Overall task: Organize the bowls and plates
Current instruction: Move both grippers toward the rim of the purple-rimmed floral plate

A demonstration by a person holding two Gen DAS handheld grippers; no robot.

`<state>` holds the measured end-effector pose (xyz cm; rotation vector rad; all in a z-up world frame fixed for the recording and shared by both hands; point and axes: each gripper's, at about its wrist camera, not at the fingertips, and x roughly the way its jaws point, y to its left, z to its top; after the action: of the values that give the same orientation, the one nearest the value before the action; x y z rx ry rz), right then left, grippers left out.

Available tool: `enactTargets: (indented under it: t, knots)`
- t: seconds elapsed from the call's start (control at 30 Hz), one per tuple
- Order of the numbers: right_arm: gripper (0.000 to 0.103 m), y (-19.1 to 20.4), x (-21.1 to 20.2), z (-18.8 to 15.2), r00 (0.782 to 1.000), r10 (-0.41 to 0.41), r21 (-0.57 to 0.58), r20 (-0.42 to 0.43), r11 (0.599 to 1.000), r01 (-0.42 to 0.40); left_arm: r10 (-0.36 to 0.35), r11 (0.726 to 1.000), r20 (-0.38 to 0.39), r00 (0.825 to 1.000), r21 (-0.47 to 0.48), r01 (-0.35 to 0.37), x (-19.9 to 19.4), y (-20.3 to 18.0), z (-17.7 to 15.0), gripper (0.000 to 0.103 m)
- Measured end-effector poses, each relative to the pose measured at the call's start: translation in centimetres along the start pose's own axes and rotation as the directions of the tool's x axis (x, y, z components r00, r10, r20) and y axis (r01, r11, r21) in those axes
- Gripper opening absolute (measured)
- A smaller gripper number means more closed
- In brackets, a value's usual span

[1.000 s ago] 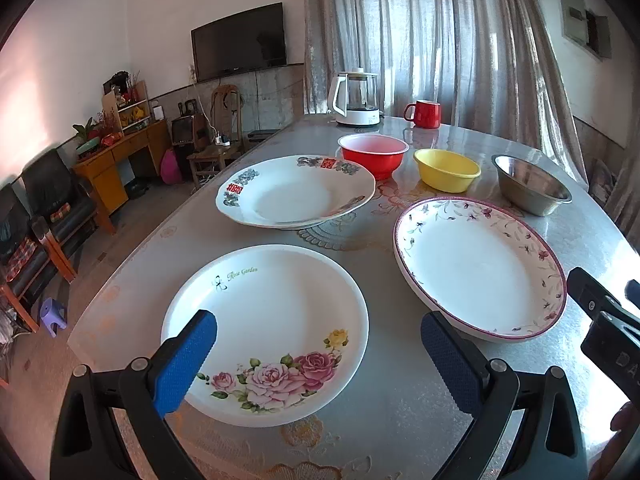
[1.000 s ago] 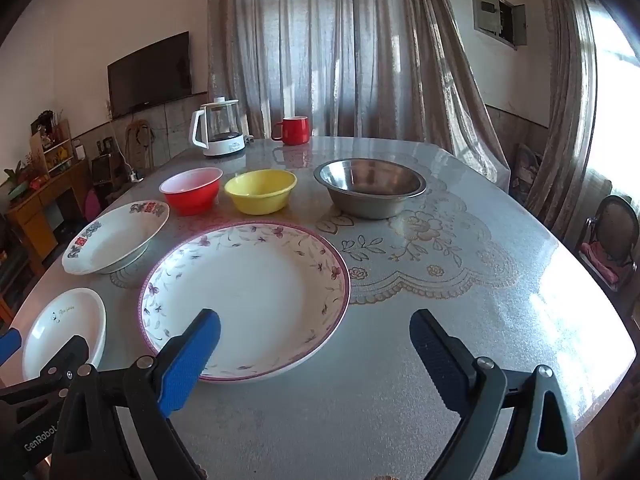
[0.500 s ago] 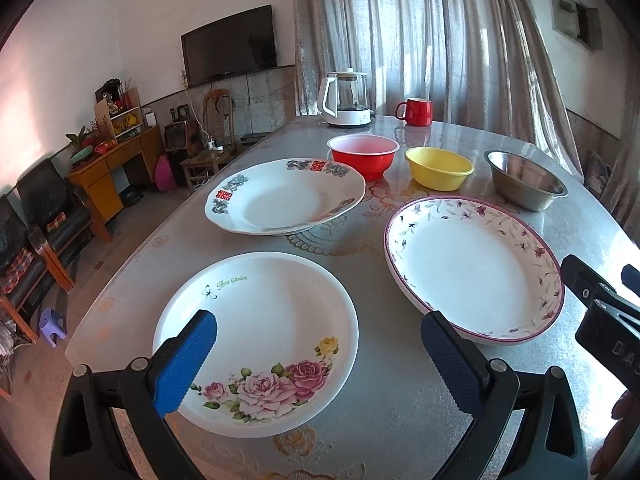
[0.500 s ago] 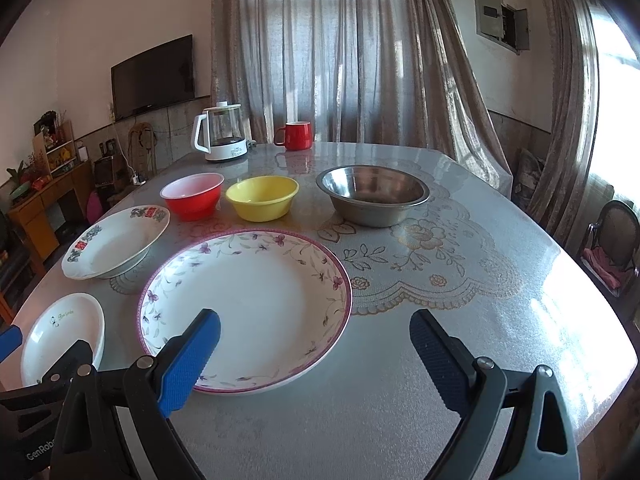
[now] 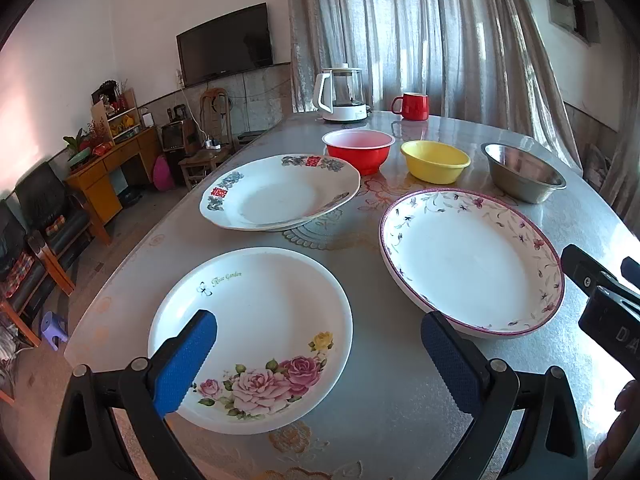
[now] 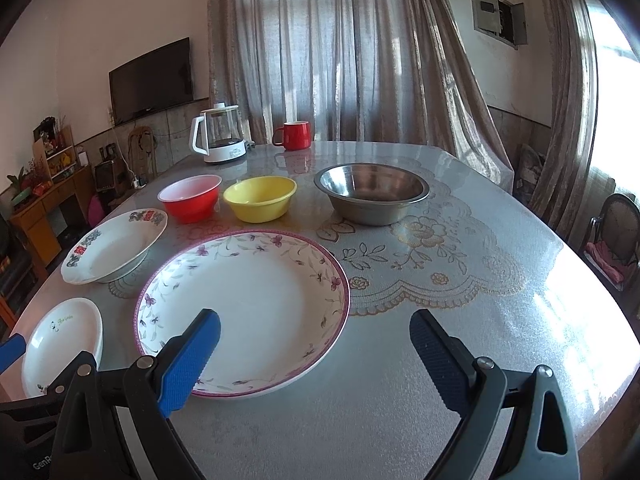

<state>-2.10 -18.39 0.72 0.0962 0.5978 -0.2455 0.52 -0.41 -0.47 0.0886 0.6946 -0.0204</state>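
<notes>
Three plates lie on the table: a rose plate point(image 5: 256, 328) nearest, a purple-rimmed floral plate point(image 5: 468, 256) to its right, and a plate with red characters point(image 5: 280, 192) behind. Behind them stand a red bowl point(image 5: 358, 150), a yellow bowl point(image 5: 435, 160) and a steel bowl point(image 5: 522, 172). My left gripper point(image 5: 318, 360) is open and empty, over the rose plate's near right edge. My right gripper point(image 6: 314, 364) is open and empty, over the near right edge of the purple-rimmed plate point(image 6: 244, 304). The rose plate point(image 6: 60, 340) lies at the right view's lower left.
A white kettle point(image 5: 342, 94) and a red mug point(image 5: 412, 106) stand at the table's far end before the curtains. The table point(image 6: 460, 300) carries a lace-pattern cover. Chairs and a cabinet stand off its left side, a chair off its right.
Both grippers have drawn back and risen slightly, so the plates and bowls sit a little farther away. Nothing on the table has moved. Both jaws stay open.
</notes>
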Motion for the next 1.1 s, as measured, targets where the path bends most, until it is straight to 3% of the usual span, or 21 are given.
enactTargets:
  t: [1.1]
  knots:
    - [0.097, -1.2, 0.1, 0.1, 1.0, 0.005, 0.024, 0.002, 1.0, -0.005, -0.008, 1.0, -0.011, 1.0, 0.023, 0.008, -0.1, -1.0, 0.2, 0.103]
